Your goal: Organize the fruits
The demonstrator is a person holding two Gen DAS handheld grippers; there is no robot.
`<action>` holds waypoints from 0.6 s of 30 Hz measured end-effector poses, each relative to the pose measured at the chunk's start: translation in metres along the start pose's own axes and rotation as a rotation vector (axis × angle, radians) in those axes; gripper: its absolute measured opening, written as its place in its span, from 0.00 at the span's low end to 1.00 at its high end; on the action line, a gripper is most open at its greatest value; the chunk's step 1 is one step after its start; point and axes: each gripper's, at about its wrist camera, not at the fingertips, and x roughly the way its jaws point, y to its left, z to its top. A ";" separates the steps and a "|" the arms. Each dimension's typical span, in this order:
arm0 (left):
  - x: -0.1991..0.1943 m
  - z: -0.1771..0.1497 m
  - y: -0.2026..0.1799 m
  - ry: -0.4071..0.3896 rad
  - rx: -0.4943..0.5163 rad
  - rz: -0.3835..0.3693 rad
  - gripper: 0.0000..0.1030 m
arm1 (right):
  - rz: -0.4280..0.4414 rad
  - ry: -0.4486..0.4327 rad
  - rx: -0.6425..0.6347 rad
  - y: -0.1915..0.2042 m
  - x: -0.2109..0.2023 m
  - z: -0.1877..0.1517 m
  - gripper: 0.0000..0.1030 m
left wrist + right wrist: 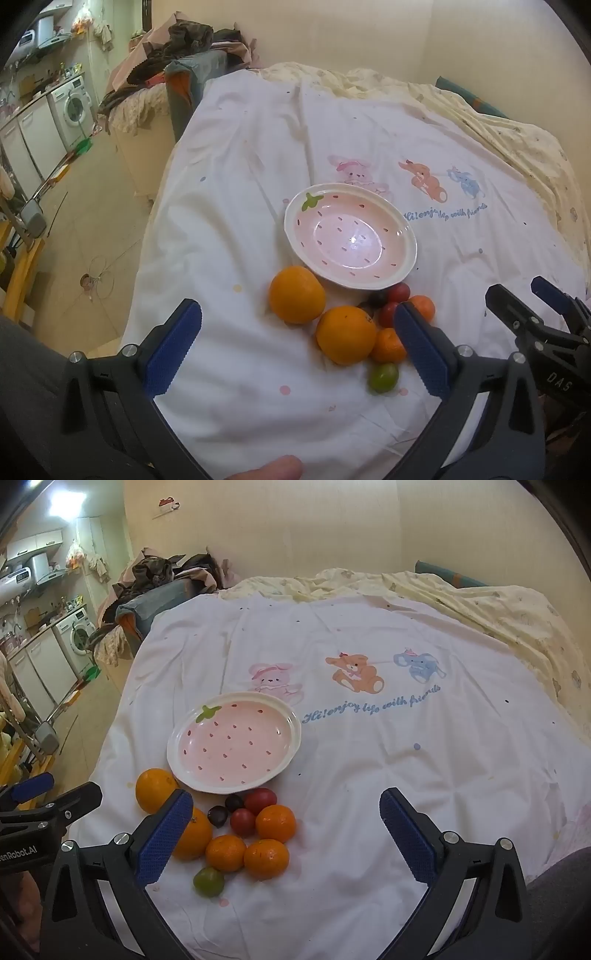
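A cluster of fruit lies loose on a white bedsheet (369, 775), just in front of an empty pink strawberry-patterned bowl (233, 746). Counted in the right wrist view: two large oranges, one (155, 789) touching the bowl's near rim and the other (194, 834) partly hidden behind a gripper finger; three smaller tangerines (275, 822) bunched together; two red cherry tomatoes (260, 800); two dark purple grapes (218, 815); and one green tomato-like fruit (208, 881) nearest the person. That makes ten pieces, none in the bowl. The left gripper (297, 350) hovers above the pile with its two blue-padded fingers spread wide, grasping nothing. The right gripper (286, 834) is likewise released and empty, held just right of the fruit. The sheet carries three cartoon animals (354, 672) and a line of blue script. A washing machine (75, 637) stands in the room beyond the bed.
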 end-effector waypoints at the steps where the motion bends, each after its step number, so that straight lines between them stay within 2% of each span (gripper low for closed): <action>1: 0.000 0.000 0.000 -0.002 -0.001 -0.001 1.00 | -0.001 -0.001 -0.002 0.000 0.000 0.000 1.00; 18: 0.000 0.000 0.000 -0.004 0.001 0.002 1.00 | -0.009 0.006 -0.002 -0.001 0.000 0.000 1.00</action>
